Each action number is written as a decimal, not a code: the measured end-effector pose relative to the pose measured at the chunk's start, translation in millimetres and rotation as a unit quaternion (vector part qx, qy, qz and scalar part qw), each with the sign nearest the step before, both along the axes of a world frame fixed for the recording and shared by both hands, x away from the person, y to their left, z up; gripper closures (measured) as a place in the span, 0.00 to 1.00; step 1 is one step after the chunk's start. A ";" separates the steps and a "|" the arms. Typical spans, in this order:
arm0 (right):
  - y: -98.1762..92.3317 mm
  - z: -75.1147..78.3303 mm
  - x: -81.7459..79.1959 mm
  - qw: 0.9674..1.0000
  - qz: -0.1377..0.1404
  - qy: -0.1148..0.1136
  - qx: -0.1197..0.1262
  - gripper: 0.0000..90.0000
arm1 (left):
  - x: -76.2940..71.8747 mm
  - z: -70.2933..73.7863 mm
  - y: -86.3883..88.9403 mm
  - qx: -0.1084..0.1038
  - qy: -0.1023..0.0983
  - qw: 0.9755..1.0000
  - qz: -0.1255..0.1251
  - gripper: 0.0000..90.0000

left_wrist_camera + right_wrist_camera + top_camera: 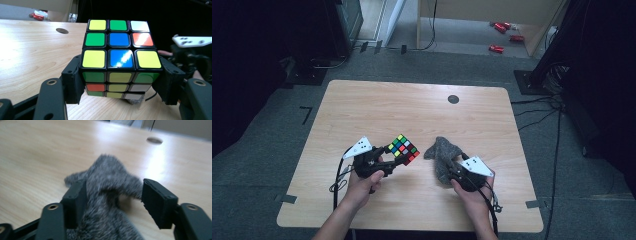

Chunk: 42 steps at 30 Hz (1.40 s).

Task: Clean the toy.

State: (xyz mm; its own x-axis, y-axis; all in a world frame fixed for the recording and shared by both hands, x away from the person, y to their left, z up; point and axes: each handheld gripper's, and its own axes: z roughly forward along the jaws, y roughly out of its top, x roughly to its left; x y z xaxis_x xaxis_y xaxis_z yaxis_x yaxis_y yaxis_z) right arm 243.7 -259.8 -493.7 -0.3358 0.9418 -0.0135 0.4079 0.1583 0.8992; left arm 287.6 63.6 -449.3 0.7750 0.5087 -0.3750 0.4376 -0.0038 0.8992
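Left gripper (388,156) clenched a multicoloured plastic puzzle cube (120,58); right gripper (113,200) stood released around a grey fuzzy cloth (107,195).

You had a light wooden table (362,107) with rounded corners under you, a dark round grommet hole (453,99) toward its upper right. A grey fuzzy cloth (441,156) lay crumpled on it, right of centre.

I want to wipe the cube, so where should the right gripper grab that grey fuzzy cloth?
Grip the raised ridge of the grey fuzzy cloth, coming from the near side along the table. It bunches up between the open right gripper there, while its edges lie flat on the wooden table.
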 end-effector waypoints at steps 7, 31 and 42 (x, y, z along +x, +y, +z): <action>15.0 25.2 -13.5 0.995 0.065 -0.072 0.026 0.32 | -0.2 2.1 -4.1 0.008 0.011 1.000 0.001 0.39; 76.6 17.4 -28.2 0.980 0.157 -0.123 -0.015 0.30 | -15.4 -0.9 -40.4 0.023 0.051 0.998 -0.030 0.39; 75.2 19.0 -30.1 0.979 0.153 -0.134 -0.028 0.39 | -12.2 -4.9 -40.1 0.015 0.071 0.996 -0.042 0.39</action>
State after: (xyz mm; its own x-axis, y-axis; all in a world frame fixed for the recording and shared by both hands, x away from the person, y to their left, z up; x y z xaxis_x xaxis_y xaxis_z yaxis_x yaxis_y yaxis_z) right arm 213.6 -184.6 -474.7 -0.5789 0.7933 -0.1885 0.0840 0.2880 0.9539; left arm 275.5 23.5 -454.2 0.7555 0.4576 -0.4689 0.5572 -0.0721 0.8273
